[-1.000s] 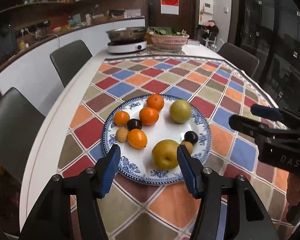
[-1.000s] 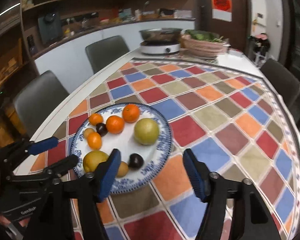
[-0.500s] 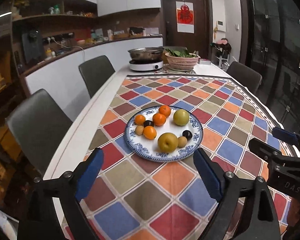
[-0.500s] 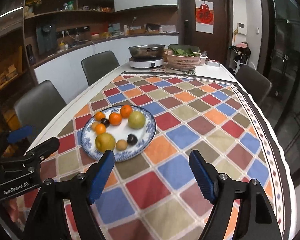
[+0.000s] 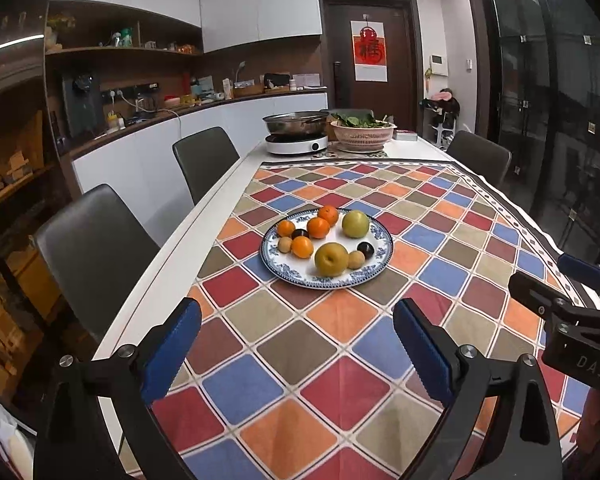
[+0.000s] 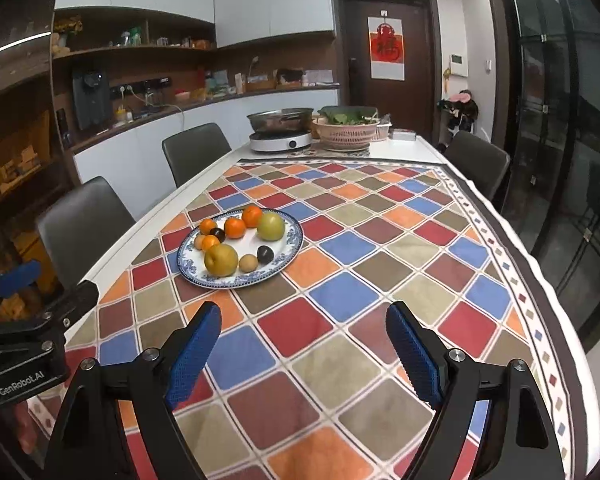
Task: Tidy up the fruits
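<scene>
**Fruit on the Blue Plate, Both Grippers Empty**

A round blue and white plate (image 5: 384,258) sits on the checkered tablecloth (image 5: 340,384), close to the long left edge of the tabletop (image 5: 172,276). All the fruit is on this plate.

A big yellow pear (image 5: 331,259) lies at the near side of the plate. A green pear (image 5: 355,223) lies at the far right side. Four oranges are on the left half: one at the far rim (image 5: 327,214), one just beside it (image 5: 318,227), one at the left rim (image 5: 286,227) and one nearer the middle (image 5: 302,247). A dark plum (image 5: 300,234) sits among the oranges. Another dark plum (image 5: 366,249) sits near the right rim. A small tan fruit (image 5: 285,245) is at the left rim, and one more tan fruit (image 5: 356,259) touches the yellow pear.

At the far end of the tabletop, a metal pot (image 5: 294,122) stands on a white cooker (image 5: 296,145). Beside it, a pink basket (image 5: 362,134) holds green leaves (image 5: 358,121).

The left gripper (image 5: 296,354) is over the near part of the tablecloth, well apart from the plate. Its jaws are opening, and nothing is between them. The right gripper (image 6: 303,354) is also over the near tablecloth. Its jaws are opening too, with nothing between them.
</scene>
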A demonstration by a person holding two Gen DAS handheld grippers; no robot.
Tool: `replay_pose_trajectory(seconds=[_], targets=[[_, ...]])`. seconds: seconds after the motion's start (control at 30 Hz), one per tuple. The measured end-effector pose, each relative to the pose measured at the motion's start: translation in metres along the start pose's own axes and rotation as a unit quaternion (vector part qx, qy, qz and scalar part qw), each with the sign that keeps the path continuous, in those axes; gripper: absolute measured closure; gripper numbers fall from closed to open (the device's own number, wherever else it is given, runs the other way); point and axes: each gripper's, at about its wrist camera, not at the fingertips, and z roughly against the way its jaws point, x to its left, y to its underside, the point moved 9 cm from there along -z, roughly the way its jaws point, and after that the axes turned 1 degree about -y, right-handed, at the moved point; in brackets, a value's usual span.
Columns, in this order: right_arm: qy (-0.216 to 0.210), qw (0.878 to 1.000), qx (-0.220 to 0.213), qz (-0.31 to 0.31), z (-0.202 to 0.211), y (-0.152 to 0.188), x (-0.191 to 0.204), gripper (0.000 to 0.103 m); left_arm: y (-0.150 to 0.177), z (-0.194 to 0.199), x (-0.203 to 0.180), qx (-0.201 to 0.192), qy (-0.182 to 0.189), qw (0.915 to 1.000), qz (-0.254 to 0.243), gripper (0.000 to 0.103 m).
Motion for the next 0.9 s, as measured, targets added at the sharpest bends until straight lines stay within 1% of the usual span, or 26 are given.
replay_pose_trajectory(seconds=[0.1,0.37,0.6,0.7,0.9], targets=[[0.003,1.000,-0.008,0.002,0.008,0.002,0.001,0.018,0.004,0.007,-0.002,0.001,0.003,1.0000,0.002,0.005],[-0.001,1.000,-0.012,0.003,0.025,0.010,0.002,0.018,0.007,0.019,-0.006,-0.008,0.008,0.9999,0.003,0.005],[0.003,1.000,-0.019,-0.002,0.032,0.009,-0.001,0.018,0.009,0.024,-0.010,-0.010,0.018,0.9998,0.004,0.004],[0.004,1.000,-0.024,-0.002,0.035,0.008,-0.001,0.018,0.010,0.027,-0.010,-0.014,0.021,0.9997,0.005,0.001],[0.006,1.000,-0.026,-0.001,0.038,0.008,-0.001,0.018,0.012,0.029,-0.011,-0.017,0.027,0.9995,0.008,0.000]])
